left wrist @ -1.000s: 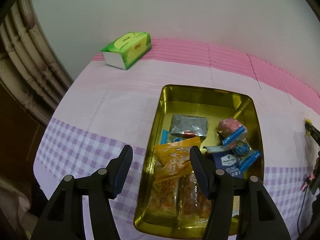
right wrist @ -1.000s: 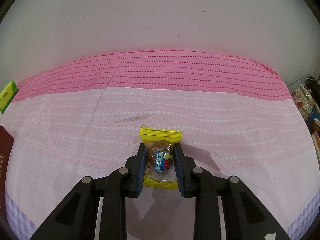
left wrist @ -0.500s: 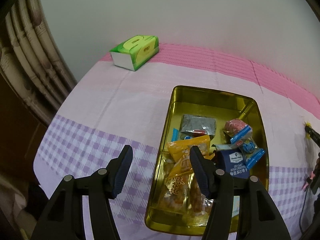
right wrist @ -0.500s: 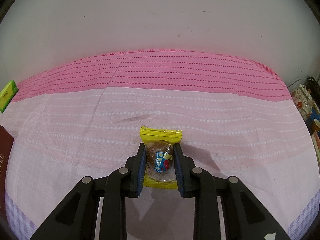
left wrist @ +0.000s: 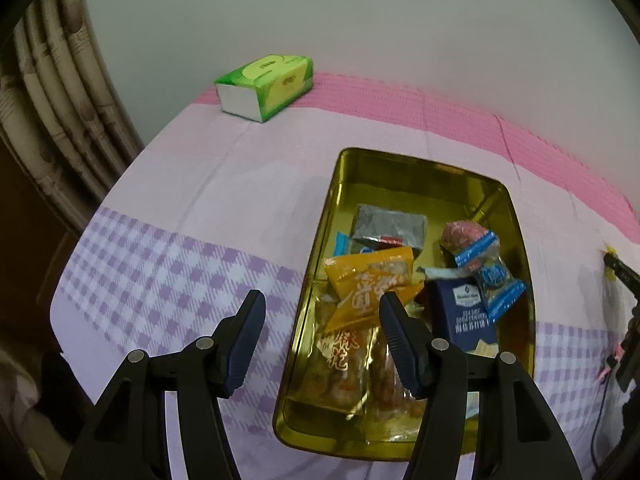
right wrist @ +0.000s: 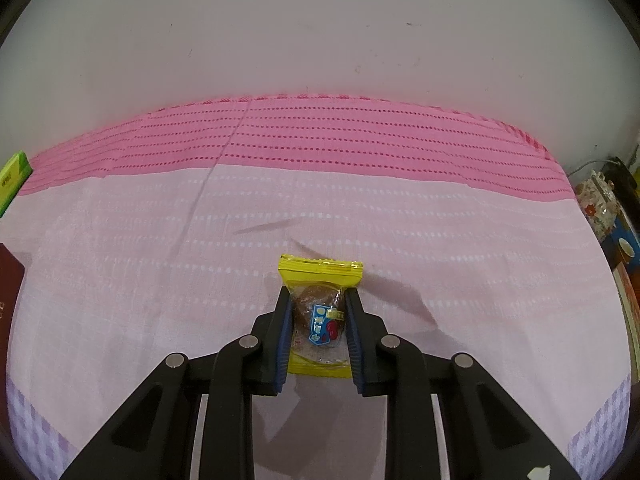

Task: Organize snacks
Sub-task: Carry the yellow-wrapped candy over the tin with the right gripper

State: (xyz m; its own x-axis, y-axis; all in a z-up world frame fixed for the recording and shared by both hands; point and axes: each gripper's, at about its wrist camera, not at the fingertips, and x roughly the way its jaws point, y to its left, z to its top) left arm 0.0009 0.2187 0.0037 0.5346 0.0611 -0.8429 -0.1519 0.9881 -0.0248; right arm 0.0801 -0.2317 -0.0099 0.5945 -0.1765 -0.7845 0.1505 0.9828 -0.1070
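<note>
Left wrist view: the left gripper [left wrist: 320, 340] hovers open and empty over the near end of the gold tray [left wrist: 404, 162], where snacks are collected. Right wrist view: the right gripper [right wrist: 316, 328] pinches a yellow snack packet [right wrist: 320, 312] on the pink tablecloth [right wrist: 440, 220], likely ready for lifting.

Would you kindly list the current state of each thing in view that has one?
Right tool: shut on the yellow snack packet, packet at the tablecloth.
Left tool: open, empty, above the tin's near left rim.
Gold tin: lidless, partly filled with snacks.
Orange packet: lying atop others in the tin.
Green tissue pack: lying flat on the tablecloth.
</note>
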